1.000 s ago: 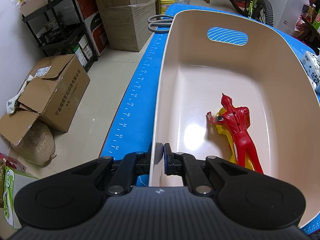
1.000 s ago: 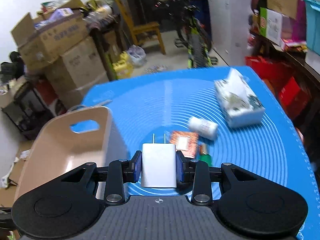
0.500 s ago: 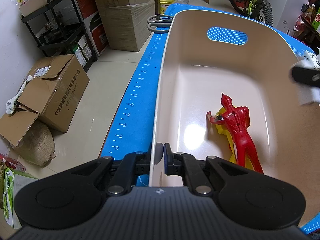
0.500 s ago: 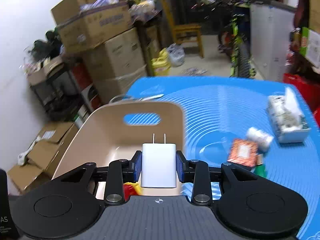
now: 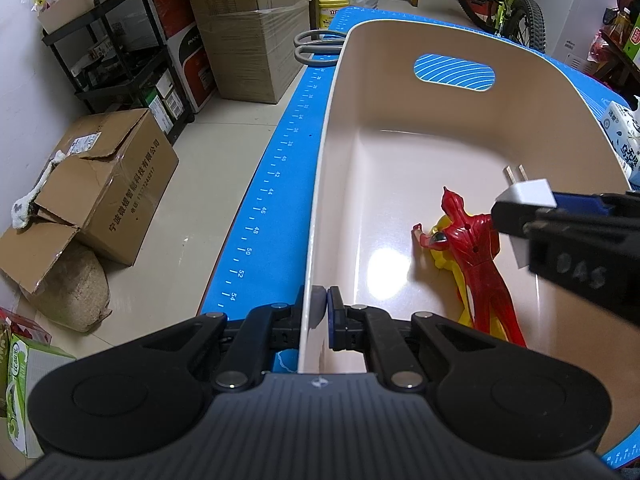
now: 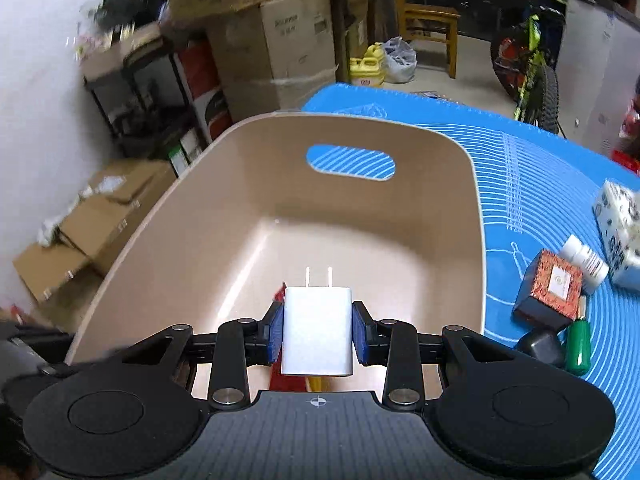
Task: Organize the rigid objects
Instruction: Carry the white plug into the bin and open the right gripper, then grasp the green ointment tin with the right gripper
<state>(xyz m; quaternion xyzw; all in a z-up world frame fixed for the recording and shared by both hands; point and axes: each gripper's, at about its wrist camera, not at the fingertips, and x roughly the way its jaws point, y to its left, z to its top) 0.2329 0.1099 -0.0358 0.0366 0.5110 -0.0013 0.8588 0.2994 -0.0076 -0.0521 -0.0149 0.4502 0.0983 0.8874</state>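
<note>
My left gripper (image 5: pixel 323 312) is clamped on the near rim of the bin (image 5: pixel 320 208), one pad outside the wall and one inside, jaws almost fully together on the thin plastic. The bin sits on the blue mat (image 5: pixel 276 168) covering the counter, its cut-out handle at 12 o'clock in the left wrist view.

My right gripper (image 6: pixel 318 332) has hold of the charger (image 6: pixel 317 330), the blue pads pressed on its two flat sides and its prongs pointing away from me toward 12 o'clock. In the right wrist view the charger hangs over the inside of the bin, above the near half of the floor. From the left wrist view I see the same gripper coming in from 3 o'clock, over the right wall, with the charger tilted and its prongs aimed toward 11 o'clock.

On the bin floor lies a red figure (image 5: pixel 476 252), face down on something yellow (image 5: pixel 444 252) (I cannot tell what it is). It lies just below the charger; the two are apart.

Outside the bin at 3 o'clock in the right wrist view, still on the mat: a patterned box (image 6: pixel 554 284), a white bottle (image 6: pixel 584 258), a green bottle (image 6: pixel 579 346) and a tissue pack (image 6: pixel 618 232). Scissors (image 5: pixel 316 46) lie at the bin's far left corner.
</note>
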